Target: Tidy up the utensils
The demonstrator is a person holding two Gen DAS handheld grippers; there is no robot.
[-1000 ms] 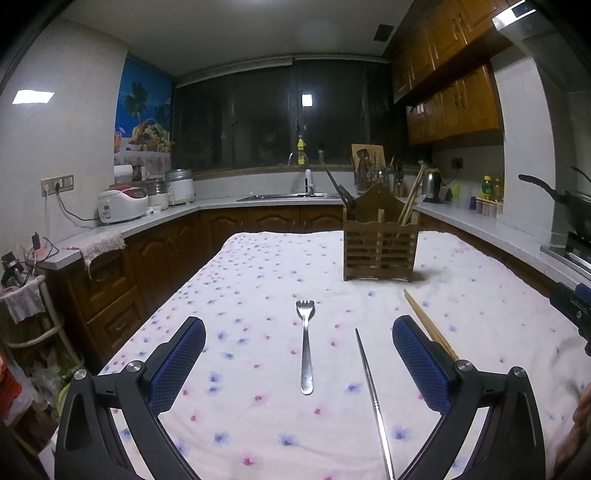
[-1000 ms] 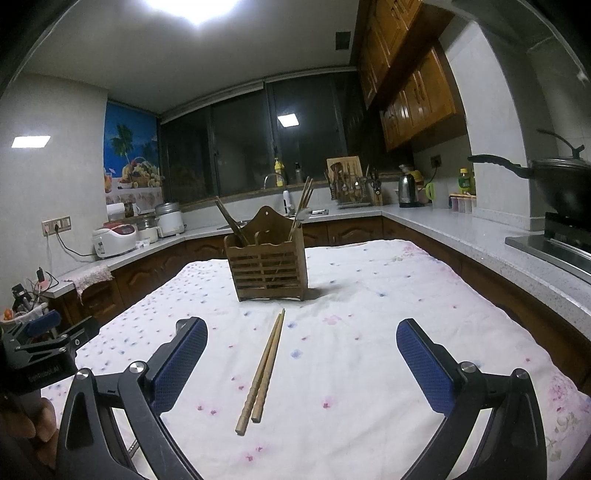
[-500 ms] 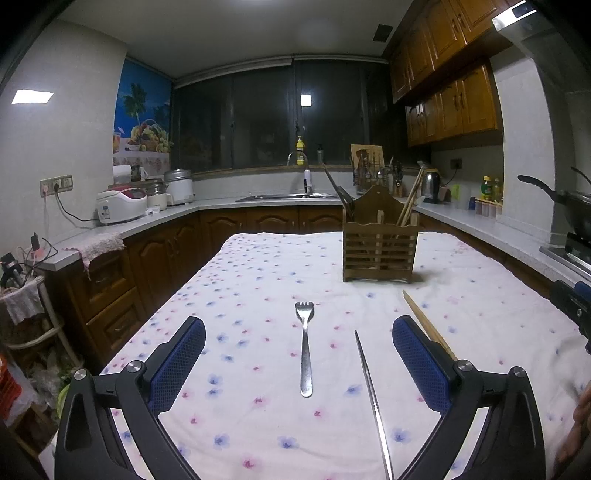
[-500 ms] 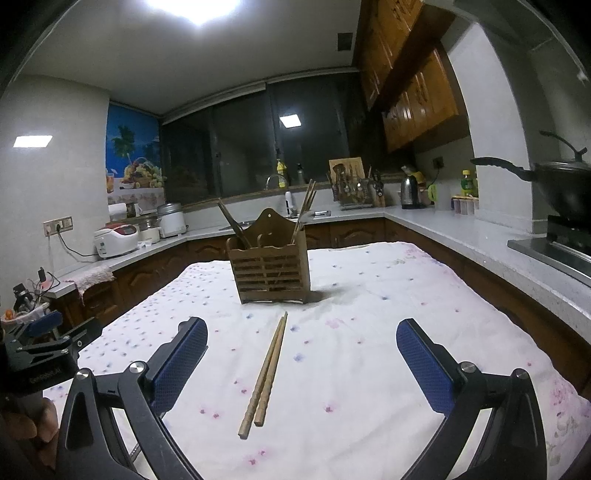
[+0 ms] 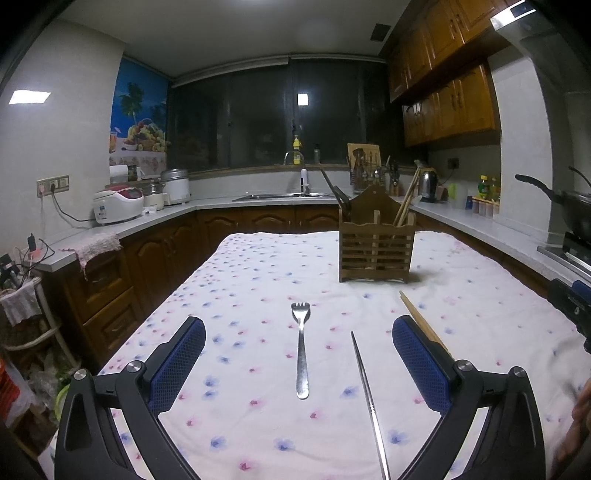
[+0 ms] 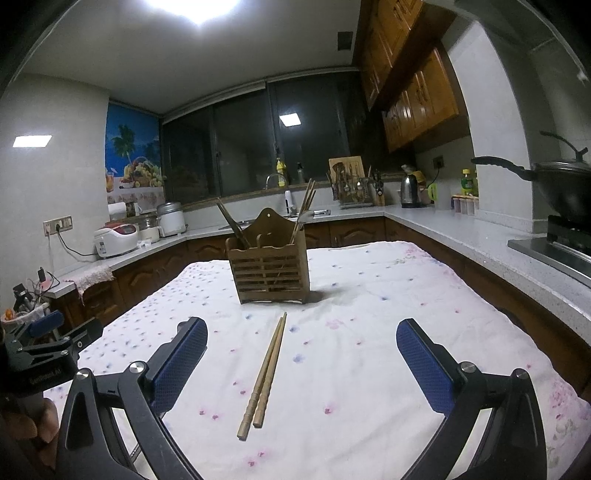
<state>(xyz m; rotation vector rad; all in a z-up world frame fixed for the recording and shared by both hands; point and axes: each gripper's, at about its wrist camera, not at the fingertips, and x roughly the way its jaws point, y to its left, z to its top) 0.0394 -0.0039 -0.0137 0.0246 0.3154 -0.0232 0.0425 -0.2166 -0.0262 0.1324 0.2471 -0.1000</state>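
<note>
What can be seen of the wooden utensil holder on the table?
The wooden utensil holder is a brown slatted box with a peaked back panel bearing a hanging hole, and a divider inside. It stands upright on the floral tablecloth, beyond the loose chopsticks. Dark utensils lean out on one side, pale sticks on the other. No gripper touches it.

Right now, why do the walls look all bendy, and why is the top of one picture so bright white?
In both wrist views the fisheye lens bows straight edges, like the grey kitchen countertop. In the right wrist view a white ceiling light glares, washing out the top. In the left wrist view the slatted wooden utensil holder casts a soft shadow on the flowered white tablecloth.
</note>
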